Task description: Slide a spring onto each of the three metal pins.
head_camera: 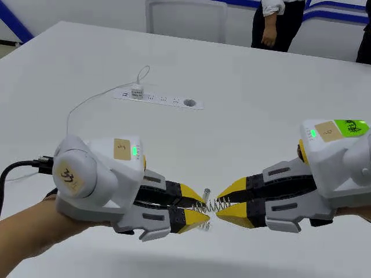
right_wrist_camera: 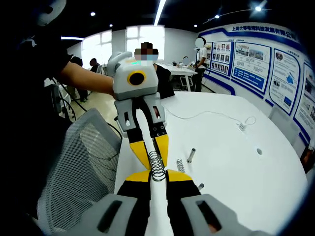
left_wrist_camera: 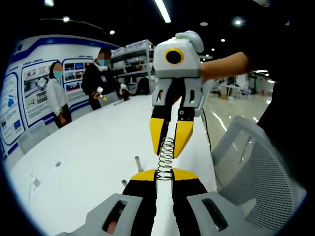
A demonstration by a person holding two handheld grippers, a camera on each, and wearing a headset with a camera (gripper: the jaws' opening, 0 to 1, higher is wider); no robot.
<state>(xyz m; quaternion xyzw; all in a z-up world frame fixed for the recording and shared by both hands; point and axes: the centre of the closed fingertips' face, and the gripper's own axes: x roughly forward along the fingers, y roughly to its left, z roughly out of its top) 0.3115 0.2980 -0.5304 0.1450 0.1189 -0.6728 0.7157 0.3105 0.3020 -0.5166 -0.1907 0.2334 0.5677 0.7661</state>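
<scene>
A small steel spring [head_camera: 213, 204] hangs in the air between the two grippers, above the white table [head_camera: 243, 133]. My left gripper [head_camera: 205, 208] is shut on one end of it and my right gripper [head_camera: 218, 205] is shut on the other end, tips almost touching. In the left gripper view the spring [left_wrist_camera: 166, 157] rises from my left gripper [left_wrist_camera: 165, 174]. In the right gripper view it [right_wrist_camera: 155, 166] rises from my right gripper [right_wrist_camera: 157, 176]. One metal pin [head_camera: 206, 193] stands upright just behind the tips, also visible as a pin [right_wrist_camera: 191, 155]. A loose spring [right_wrist_camera: 180, 165] and a second pin [right_wrist_camera: 201, 186] sit close by.
A white power strip [head_camera: 157, 99] with a plug and cable lies further back on the table. A grey mesh chair [right_wrist_camera: 83, 162] stands at the table's near edge. A person [head_camera: 277, 23] stands beyond the far edge.
</scene>
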